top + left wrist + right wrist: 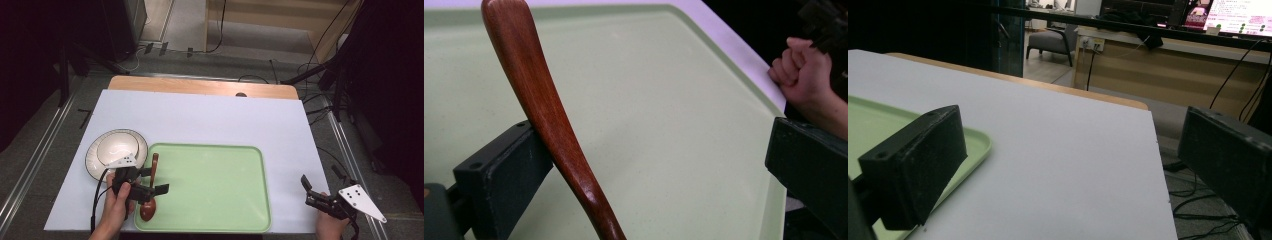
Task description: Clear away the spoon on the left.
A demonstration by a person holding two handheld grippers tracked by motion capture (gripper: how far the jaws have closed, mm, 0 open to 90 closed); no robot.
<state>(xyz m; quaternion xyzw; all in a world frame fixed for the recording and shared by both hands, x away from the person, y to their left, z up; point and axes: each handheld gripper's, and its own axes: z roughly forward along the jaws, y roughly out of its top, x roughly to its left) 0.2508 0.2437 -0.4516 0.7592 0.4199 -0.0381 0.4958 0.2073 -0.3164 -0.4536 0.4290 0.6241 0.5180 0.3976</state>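
Spoon (151,187) of dark wood on green tray (220,155) near table's front-left corner, lying between parted jaws of left tool (150,181), touching one, not clamped. Probably light, stiff, smooth enough to slip; best taken mid-handle. Right tool (306,190) wide apart, empty, by front-right corner.

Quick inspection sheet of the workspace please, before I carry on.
Surface: white sheet over a wooden table.
Job's things: green tray; wooden spoon at the tray's left edge; bowl on a plate left of the tray.
Clutter: nothing seen.
Grippers: left claw open, spoon handle against one jaw; right claw open, off the tray's right, holding nothing.
Cables: one trails from the left gripper; several on the floor.
Surroundings: dark room, wooden counter and chair beyond.
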